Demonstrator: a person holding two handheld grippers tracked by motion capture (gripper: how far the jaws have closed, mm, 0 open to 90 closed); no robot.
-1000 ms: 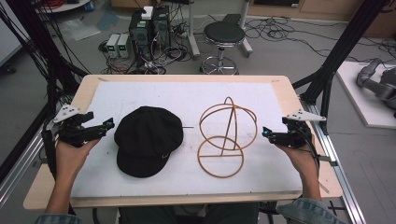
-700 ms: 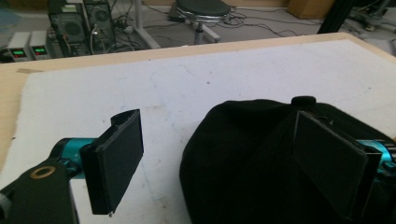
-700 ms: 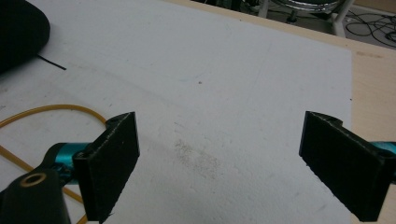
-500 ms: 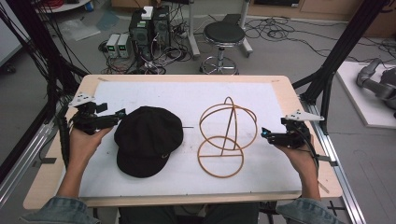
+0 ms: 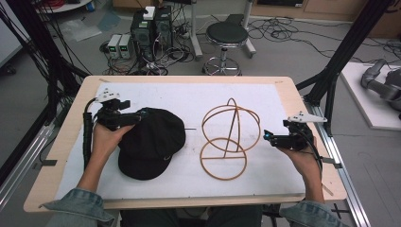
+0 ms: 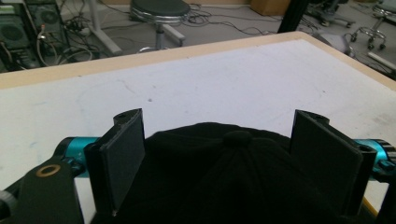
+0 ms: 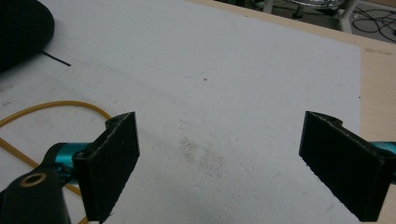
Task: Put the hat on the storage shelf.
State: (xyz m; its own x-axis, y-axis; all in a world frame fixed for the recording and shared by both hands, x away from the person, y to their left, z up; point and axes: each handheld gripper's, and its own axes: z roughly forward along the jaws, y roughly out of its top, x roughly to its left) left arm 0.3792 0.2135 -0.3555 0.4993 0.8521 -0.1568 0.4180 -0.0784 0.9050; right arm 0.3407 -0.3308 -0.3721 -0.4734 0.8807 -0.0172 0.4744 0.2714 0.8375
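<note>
The left gripper (image 5: 137,116) had moved in from the counter's left edge, its jaws now apart around the black fabric cap (image 5: 150,143) left of centre, ready to grip; the right gripper (image 5: 268,137) waited, jaws apart.

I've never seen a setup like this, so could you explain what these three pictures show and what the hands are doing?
No robot here: a person holds a hand-held gripper in each hand at a white-topped table. One picture looks down from above; the other two come from cameras riding on each gripper, looking along its black jaws. On the table lie a black cap and a gold wire stand. The left hand-held gripper is open, its jaws on either side of the cap's crown, not closed on it. The right hand-held gripper is open beside the stand, holding nothing.
</note>
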